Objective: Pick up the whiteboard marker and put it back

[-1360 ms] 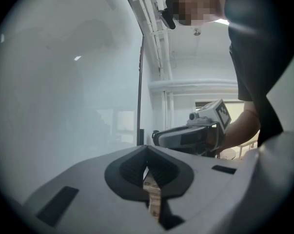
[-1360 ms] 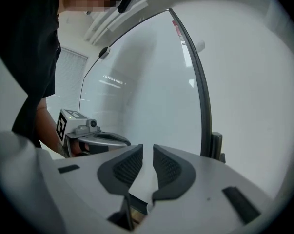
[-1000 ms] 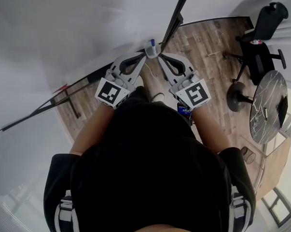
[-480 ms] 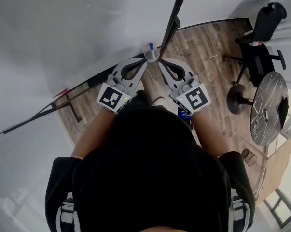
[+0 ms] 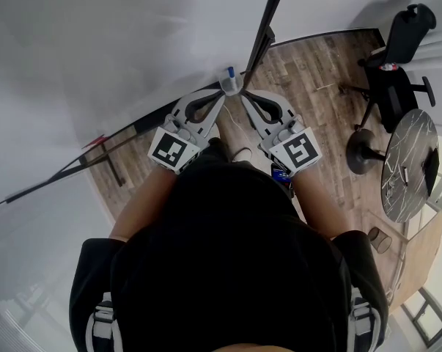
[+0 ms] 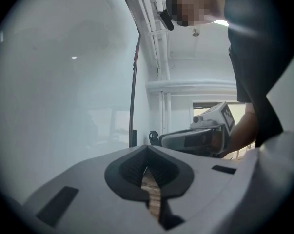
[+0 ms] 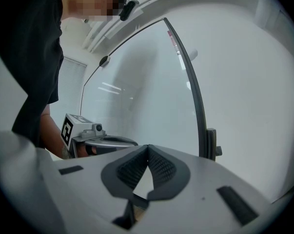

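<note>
The whiteboard marker [image 5: 230, 79], white with a blue cap, shows in the head view at the lower edge of the whiteboard [image 5: 133, 42], beside its dark frame post [image 5: 268, 20]. My left gripper [image 5: 222, 94] and right gripper [image 5: 242, 94] point at it from either side, tips close together just short of it. I cannot tell whether either tip touches the marker. In the left gripper view my left gripper [image 6: 147, 149] is shut with nothing between its pads. The right gripper [image 7: 147, 149] is likewise shut and empty in its own view. Neither gripper view shows the marker.
Wood floor [image 5: 308, 64] lies below the board. A black office chair [image 5: 396, 57] and a round marbled table [image 5: 411, 163] stand to the right. A dark bracket [image 7: 211, 144] sits on the board's frame. The person's body fills the lower head view.
</note>
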The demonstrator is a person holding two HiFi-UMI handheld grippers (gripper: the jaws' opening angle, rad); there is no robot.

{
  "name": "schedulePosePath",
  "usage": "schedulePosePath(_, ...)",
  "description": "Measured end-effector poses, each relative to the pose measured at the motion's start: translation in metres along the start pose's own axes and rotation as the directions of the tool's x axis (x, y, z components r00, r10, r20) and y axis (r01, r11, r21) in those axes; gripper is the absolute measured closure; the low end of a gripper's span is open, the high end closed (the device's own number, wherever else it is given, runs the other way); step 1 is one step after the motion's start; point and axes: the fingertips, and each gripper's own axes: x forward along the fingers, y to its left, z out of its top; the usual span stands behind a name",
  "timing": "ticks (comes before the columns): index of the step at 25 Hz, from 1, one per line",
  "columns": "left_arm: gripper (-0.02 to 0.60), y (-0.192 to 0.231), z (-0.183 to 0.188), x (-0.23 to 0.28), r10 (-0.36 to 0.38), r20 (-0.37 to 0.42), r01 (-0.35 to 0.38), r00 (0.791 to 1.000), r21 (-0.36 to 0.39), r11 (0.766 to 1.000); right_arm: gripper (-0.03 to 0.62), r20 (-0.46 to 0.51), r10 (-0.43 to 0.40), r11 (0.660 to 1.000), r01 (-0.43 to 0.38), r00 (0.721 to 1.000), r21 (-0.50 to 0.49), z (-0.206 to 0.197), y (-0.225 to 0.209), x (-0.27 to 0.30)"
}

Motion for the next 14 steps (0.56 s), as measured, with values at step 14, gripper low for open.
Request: schedulePosePath(14, 0.578, -0.0014, 0.0023, -0.0012, 0.001, 0.0, -0.001, 1.0, -0.004, 1.0, 0.594, -0.009, 0.018, 1.0, -0.018, 1.0, -0.009, -0.003, 0.0002, -0.0018)
